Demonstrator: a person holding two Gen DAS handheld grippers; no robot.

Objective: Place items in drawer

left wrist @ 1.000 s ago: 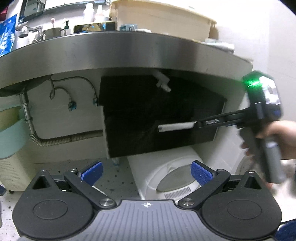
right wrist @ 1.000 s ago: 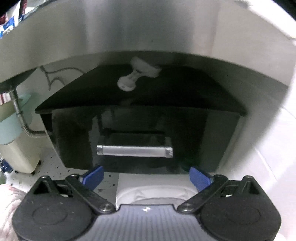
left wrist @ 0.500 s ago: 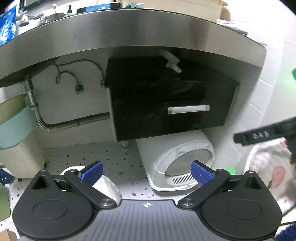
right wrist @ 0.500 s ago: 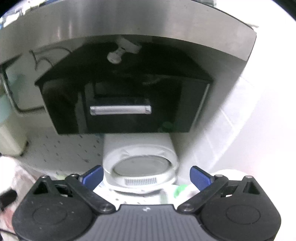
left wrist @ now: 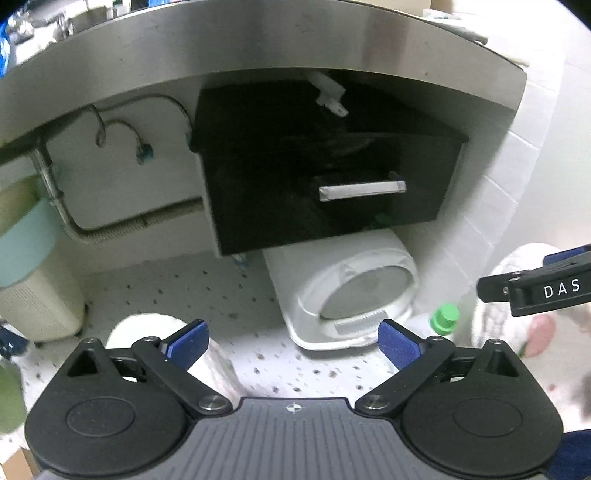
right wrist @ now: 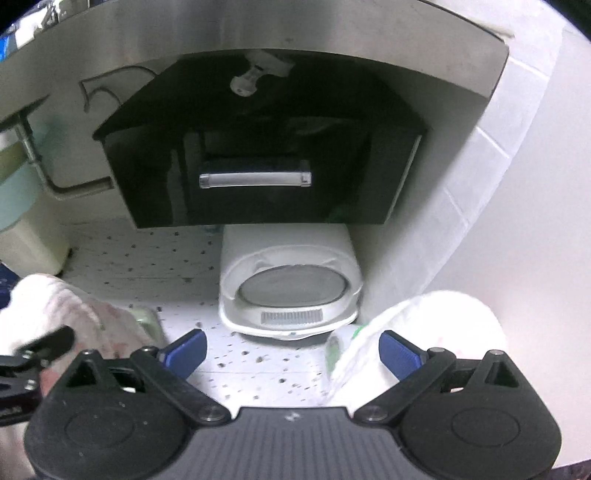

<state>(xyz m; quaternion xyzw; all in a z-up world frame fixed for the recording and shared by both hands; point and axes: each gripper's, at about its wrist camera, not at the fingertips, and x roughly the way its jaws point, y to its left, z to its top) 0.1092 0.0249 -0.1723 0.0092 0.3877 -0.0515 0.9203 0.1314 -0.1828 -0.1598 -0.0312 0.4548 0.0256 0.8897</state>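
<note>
— Where's the drawer point(right wrist: 258, 177)?
— Ahead of both tools, under the counter point(right wrist: 258, 33); inside hidden.
— Tools?
— Left tool point(left wrist: 293, 341) and right tool point(right wrist: 291, 345) both released, empty. Blurred white bundle point(right wrist: 417, 332) just right.

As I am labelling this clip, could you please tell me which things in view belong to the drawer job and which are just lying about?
For the job:
black drawer
drawer handle
green-capped bottle
left hand-held gripper
right hand-held gripper

Lying about:
white appliance
drain pipe
</note>
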